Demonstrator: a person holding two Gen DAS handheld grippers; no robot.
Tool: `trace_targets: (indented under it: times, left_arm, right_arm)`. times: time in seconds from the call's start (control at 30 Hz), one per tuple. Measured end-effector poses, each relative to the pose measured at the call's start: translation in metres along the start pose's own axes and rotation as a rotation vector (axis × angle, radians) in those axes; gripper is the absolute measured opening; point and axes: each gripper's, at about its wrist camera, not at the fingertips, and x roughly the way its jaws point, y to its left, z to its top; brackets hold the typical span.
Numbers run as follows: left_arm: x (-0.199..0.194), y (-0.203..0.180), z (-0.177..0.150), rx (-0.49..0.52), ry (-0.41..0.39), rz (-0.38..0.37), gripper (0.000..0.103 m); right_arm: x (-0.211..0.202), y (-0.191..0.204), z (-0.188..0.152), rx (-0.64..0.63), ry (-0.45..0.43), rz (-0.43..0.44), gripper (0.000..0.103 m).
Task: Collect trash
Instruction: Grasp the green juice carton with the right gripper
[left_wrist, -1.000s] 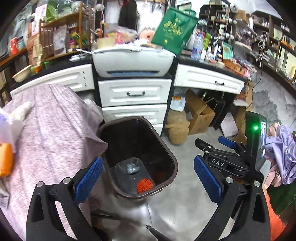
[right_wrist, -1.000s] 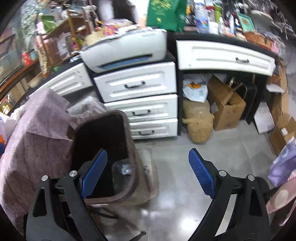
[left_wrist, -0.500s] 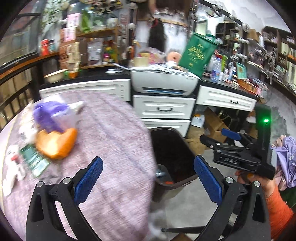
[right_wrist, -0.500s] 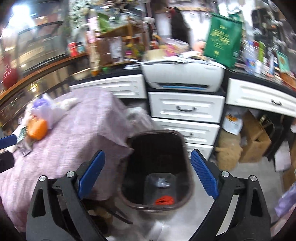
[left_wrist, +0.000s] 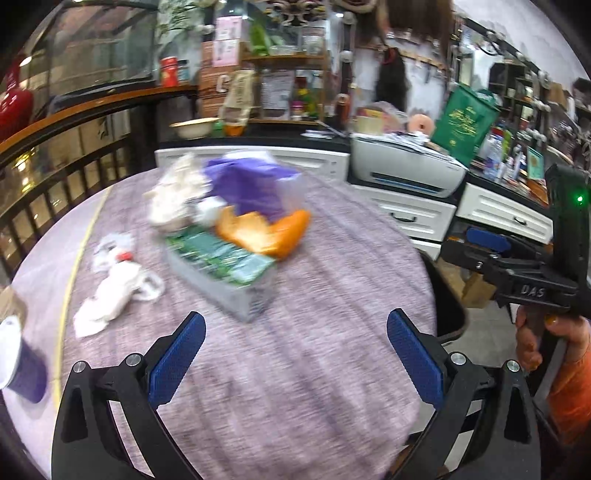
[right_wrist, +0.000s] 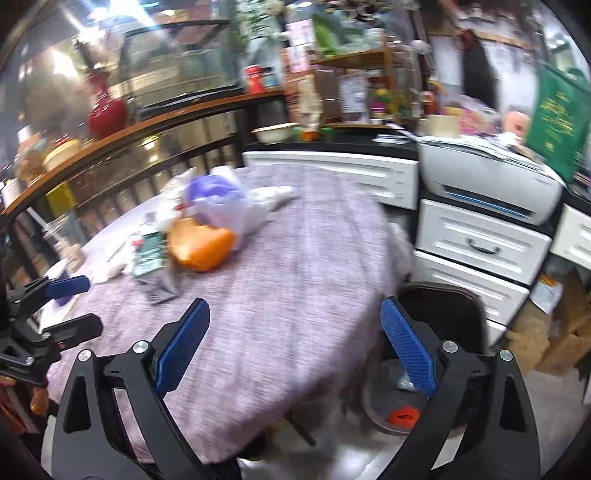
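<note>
Both grippers, left (left_wrist: 295, 350) and right (right_wrist: 293, 343), gape wide and empty; the trash pile (left_wrist: 229, 225) lies upper-centre on the surface (left_wrist: 295, 369), ahead of the left fingers.

white printer (left_wrist: 406, 171), green bag (left_wrist: 465, 123), red vase (right_wrist: 107, 114), white drawers (right_wrist: 480, 247)
</note>
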Motion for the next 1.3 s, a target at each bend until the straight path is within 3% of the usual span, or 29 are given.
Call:
trace_targets:
  times: [0.27,0.53,0.73,0.9,1.3]
  left_arm:
    - [-0.004,0.068,-0.01,-0.069,0.038,0.106,0.097]
    - [-0.002,0.121,-0.009,-0.172,0.069,0.14,0.097]
    - [0.01,0.14,-0.012,-0.194,0.127,0.151,0.094]
    - [0.019,0.152,-0.008,-0.209,0.158,0.149,0.092]
    - [0.034,0.167,0.0,-0.226,0.194,0.133,0.088]
  right_arm:
    - [0.037,0.061,0.019,-0.121,0.047,0.112,0.092]
    - [0.067,0.11,0.033,-0.239,0.105,0.227,0.092]
    - [0.095,0.135,0.031,-0.297,0.207,0.292,0.08]
    - [0.122,0.146,0.027,-0.313,0.287,0.284,0.065]
    - [0.163,0.169,0.037,-0.336,0.361,0.243,0.064]
